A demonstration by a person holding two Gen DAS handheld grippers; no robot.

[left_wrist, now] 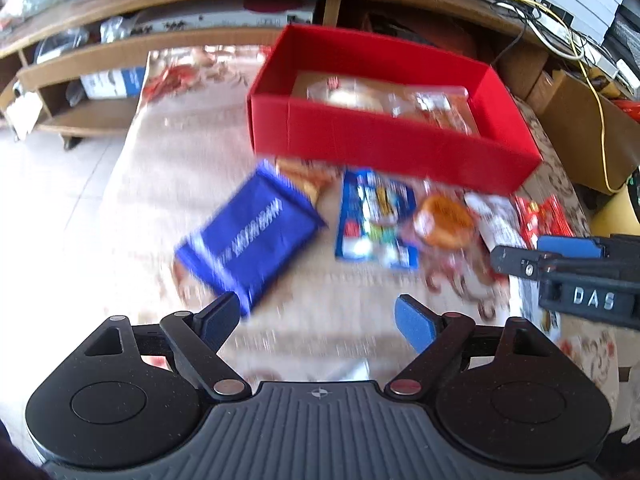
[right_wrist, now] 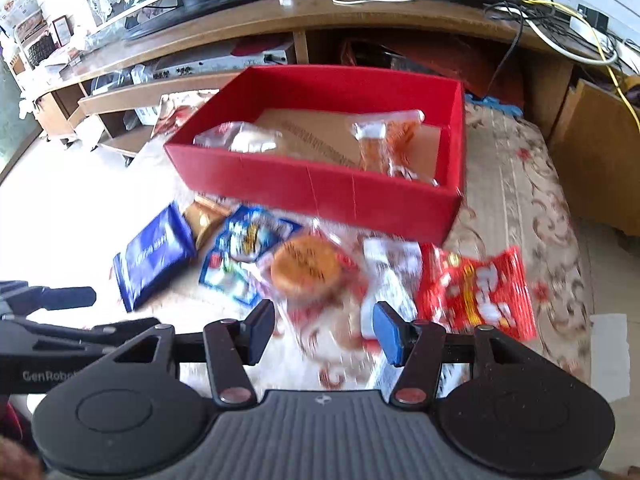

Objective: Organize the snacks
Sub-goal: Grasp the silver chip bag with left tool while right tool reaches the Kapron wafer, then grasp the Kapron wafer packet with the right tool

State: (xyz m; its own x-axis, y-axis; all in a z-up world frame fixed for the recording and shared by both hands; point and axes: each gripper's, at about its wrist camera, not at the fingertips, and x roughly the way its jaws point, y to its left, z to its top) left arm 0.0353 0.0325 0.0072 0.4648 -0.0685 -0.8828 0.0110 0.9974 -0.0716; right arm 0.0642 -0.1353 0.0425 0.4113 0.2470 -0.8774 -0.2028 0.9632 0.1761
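Observation:
A red box stands on a patterned cloth and holds two clear-wrapped pastries. In front of it lie loose snacks. From left to right they are a blue packet, a golden-brown one, a blue-and-white packet, a round orange cake in clear wrap, a white packet and a red packet. My left gripper hovers open just short of the blue packet. My right gripper hangs open over the cake wrapper and the white packet, gripping nothing.
A wooden TV stand with shelves and tangled cables runs behind the box. A cardboard box stands at the right. Pale tiled floor lies left of the cloth's edge. Each gripper shows at the edge of the other's view.

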